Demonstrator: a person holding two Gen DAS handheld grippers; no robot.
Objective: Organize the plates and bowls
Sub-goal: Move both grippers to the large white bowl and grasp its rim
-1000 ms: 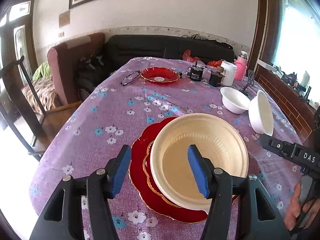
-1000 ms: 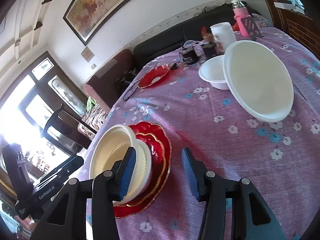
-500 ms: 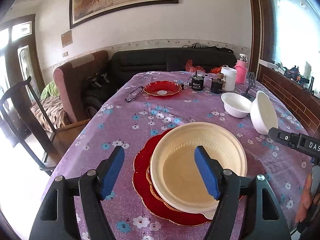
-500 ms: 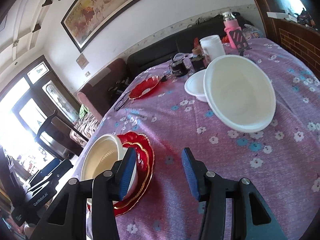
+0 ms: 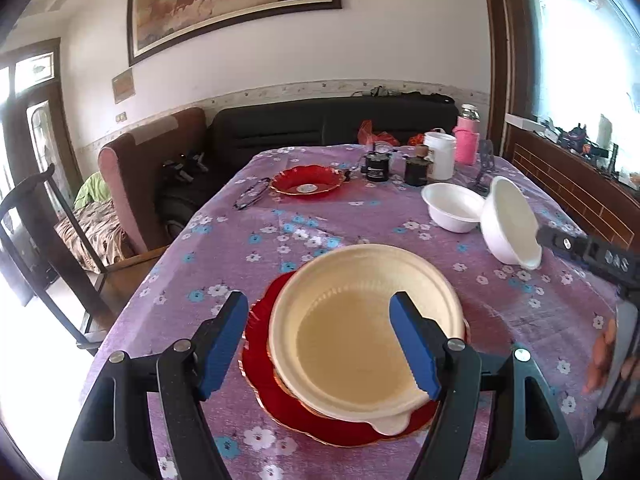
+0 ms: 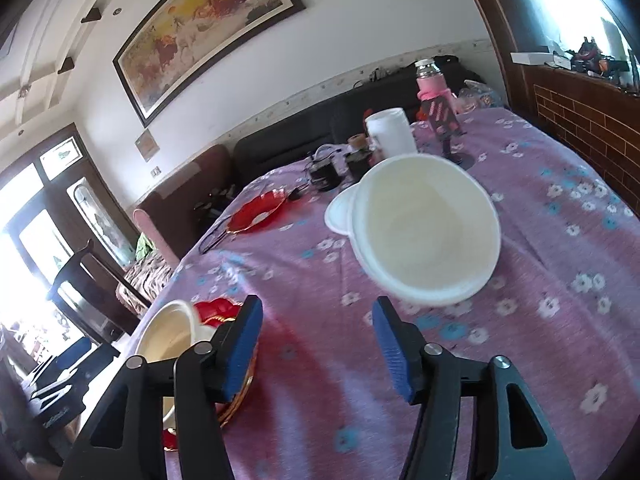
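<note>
A cream bowl (image 5: 360, 328) sits on a red plate (image 5: 264, 376) near the table's front edge. My left gripper (image 5: 320, 344) is open and empty, hovering above and just short of it. A large white bowl (image 6: 428, 232) leans tilted against a small white bowl (image 6: 338, 212); both also show in the left wrist view, the large bowl (image 5: 508, 224) and the small bowl (image 5: 452, 206). My right gripper (image 6: 316, 344) is open and empty, a little short of the large bowl. A second red plate (image 5: 306, 180) lies at the far side.
The table has a purple flowered cloth (image 5: 248, 248). At the back stand a white cup (image 5: 440, 154), a pink bottle (image 5: 466, 140), dark jars (image 5: 376, 166) and a phone stand (image 5: 484, 162). Glasses (image 5: 252, 196) lie near the far red plate. A chair (image 5: 44, 240) stands at left.
My left gripper has opened wider and drawn back and up from the cream bowl. My right gripper has swung toward the large white bowl, which looms closer.
</note>
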